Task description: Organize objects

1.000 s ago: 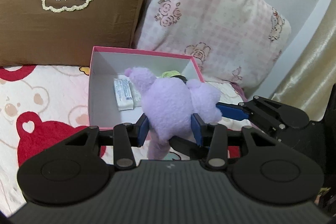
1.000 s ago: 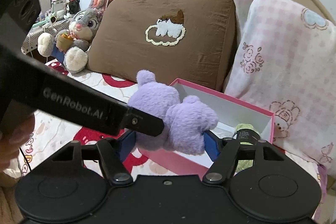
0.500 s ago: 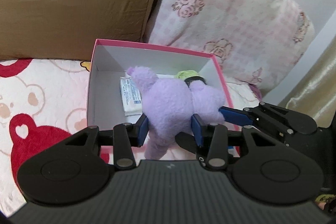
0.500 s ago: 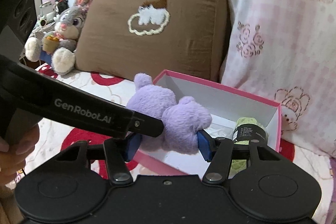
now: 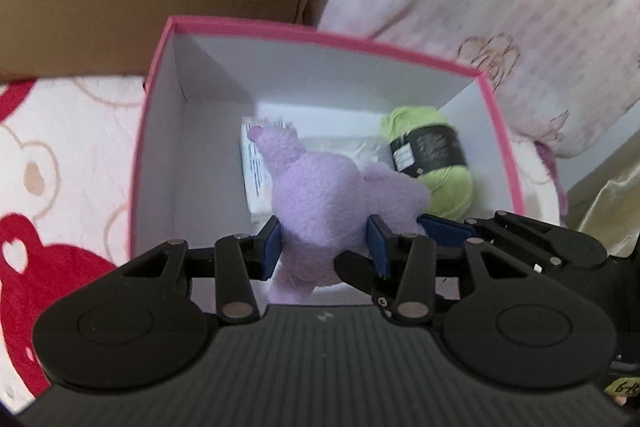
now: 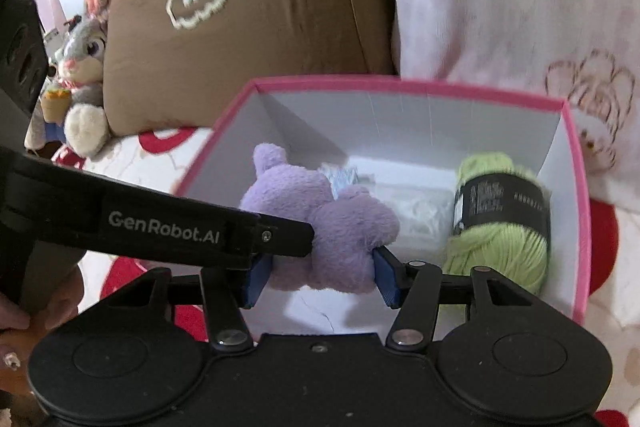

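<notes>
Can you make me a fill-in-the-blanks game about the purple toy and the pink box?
1. Both the left gripper and the right gripper are holding the same purple ____ toy.
2. The ball of yarn in the box is light ____.
3. The toy hangs over the open ____.
4. Behind the box lean a brown pillow and a ____ one with flowers.

Missing words: plush; green; box; pink

Over the pink box [image 6: 578, 187], the right gripper [image 6: 318, 275] is closing, its blue pads pressing a purple plush toy [image 6: 320, 219]; green yarn [image 6: 500, 223] lies by the box's right wall
</notes>
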Demonstrator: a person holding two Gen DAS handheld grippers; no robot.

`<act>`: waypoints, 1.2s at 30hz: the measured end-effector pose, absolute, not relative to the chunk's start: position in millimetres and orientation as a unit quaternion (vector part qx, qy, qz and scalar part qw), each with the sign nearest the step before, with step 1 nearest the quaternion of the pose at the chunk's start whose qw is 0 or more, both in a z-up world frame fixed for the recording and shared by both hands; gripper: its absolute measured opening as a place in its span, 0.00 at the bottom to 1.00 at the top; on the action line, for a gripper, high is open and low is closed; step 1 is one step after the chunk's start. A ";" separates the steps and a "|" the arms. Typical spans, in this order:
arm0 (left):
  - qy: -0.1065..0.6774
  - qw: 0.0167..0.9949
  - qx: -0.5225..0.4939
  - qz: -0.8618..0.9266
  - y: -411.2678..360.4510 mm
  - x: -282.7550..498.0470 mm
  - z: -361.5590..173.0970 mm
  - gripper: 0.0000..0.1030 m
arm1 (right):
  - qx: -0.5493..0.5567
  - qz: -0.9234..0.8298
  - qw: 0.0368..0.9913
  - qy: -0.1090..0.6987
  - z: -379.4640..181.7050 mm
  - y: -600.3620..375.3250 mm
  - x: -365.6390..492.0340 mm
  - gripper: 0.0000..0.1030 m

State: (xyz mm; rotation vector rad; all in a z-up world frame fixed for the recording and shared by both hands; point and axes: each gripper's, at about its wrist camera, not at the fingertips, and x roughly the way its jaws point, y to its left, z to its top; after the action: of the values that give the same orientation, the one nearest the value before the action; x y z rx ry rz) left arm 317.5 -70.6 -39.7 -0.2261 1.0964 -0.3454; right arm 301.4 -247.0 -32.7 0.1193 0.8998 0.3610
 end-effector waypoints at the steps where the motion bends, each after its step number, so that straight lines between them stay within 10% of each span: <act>1: 0.523 0.829 -0.109 -0.164 -72.3 318.5 -45.4 0.42 | 0.054 0.173 0.881 0.437 -36.6 -247.7 301.1 0.58; 17: 0.578 0.784 -0.167 -0.152 -84.8 338.3 -102.4 0.46 | 0.050 0.121 0.852 0.506 -69.2 -257.9 312.8 0.61; 36: 0.510 0.836 -0.093 -0.181 -64.4 262.1 -19.2 0.51 | 0.031 0.141 0.916 0.374 9.2 -266.2 191.2 0.61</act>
State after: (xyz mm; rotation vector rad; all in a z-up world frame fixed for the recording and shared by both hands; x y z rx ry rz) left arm 262.1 -64.4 -19.2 -0.1973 1.0789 -0.3827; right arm 191.2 -266.2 9.2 0.0644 0.7703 0.2907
